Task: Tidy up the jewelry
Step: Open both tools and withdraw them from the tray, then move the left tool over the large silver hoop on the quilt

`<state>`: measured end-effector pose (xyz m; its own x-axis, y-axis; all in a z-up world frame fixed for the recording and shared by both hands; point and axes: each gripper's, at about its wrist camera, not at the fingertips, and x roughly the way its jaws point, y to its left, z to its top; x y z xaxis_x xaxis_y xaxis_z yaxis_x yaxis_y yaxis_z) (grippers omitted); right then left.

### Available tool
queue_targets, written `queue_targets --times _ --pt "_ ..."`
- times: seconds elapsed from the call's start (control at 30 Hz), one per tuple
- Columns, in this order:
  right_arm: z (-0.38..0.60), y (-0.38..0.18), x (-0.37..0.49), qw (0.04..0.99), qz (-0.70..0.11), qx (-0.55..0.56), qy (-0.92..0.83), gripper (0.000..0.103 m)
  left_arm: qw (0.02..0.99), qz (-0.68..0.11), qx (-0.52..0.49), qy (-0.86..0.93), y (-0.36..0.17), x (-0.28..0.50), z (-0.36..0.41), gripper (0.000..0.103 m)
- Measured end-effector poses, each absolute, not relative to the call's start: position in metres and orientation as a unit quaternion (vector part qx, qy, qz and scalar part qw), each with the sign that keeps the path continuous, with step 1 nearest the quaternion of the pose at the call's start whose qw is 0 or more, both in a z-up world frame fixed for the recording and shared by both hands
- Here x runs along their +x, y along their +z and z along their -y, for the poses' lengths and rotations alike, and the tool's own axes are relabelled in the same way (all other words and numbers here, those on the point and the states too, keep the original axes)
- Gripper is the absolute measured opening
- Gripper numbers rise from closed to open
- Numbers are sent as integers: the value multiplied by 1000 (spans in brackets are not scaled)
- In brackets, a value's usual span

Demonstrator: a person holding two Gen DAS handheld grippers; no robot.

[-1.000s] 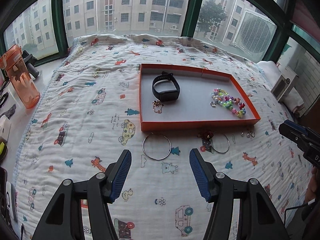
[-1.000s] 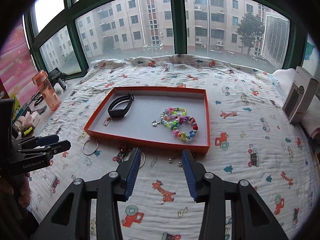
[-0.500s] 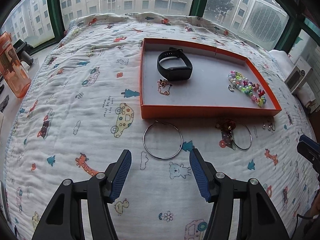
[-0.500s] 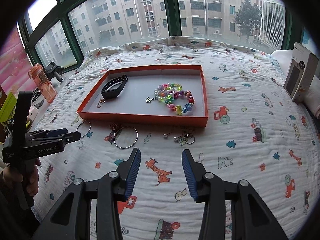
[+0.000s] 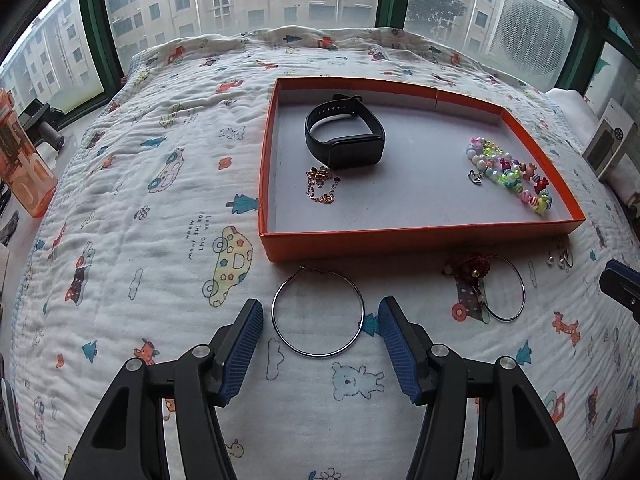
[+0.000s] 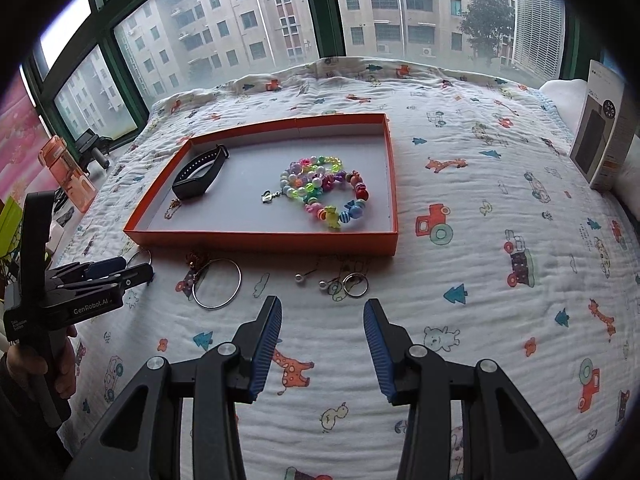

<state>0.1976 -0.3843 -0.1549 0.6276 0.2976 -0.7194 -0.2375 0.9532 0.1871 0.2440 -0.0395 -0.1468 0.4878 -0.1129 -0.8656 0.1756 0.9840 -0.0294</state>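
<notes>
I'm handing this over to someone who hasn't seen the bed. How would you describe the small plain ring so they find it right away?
Find the orange tray on the printed quilt; the loose pieces lie on the quilt along its near wall. The small plain ring lies near the tray's right-hand end, beside two pearl-headed studs. Unlike the two big hoops further left, it is tiny, thick-banded and silver.

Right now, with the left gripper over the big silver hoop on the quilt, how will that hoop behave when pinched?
The hoop looks like thin wire, so probably light and slightly springy. Lying flat on the soft quilt, it may press in rather than lift. The open left gripper straddles it; smooth metal could slip.
</notes>
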Motion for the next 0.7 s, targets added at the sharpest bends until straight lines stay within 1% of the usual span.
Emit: queue_targets --times 0.1,0.2,0.27,0.4,0.7 --pt "387 -159 206 899 -410 40 150 47 865 -493 38 -85 -148 242 41 64" --pt "387 -164 213 897 -414 35 149 47 867 -490 41 -87 -147 242 42 60" --pt "386 -167 217 896 -417 29 148 46 868 -487 43 -89 -147 241 42 56" --pt "380 -170 221 894 -418 19 157 42 869 -485 46 -90 -147 241 42 52" --pt "368 -172 222 895 -411 -11 173 40 869 -482 53 -94 -148 241 43 52"
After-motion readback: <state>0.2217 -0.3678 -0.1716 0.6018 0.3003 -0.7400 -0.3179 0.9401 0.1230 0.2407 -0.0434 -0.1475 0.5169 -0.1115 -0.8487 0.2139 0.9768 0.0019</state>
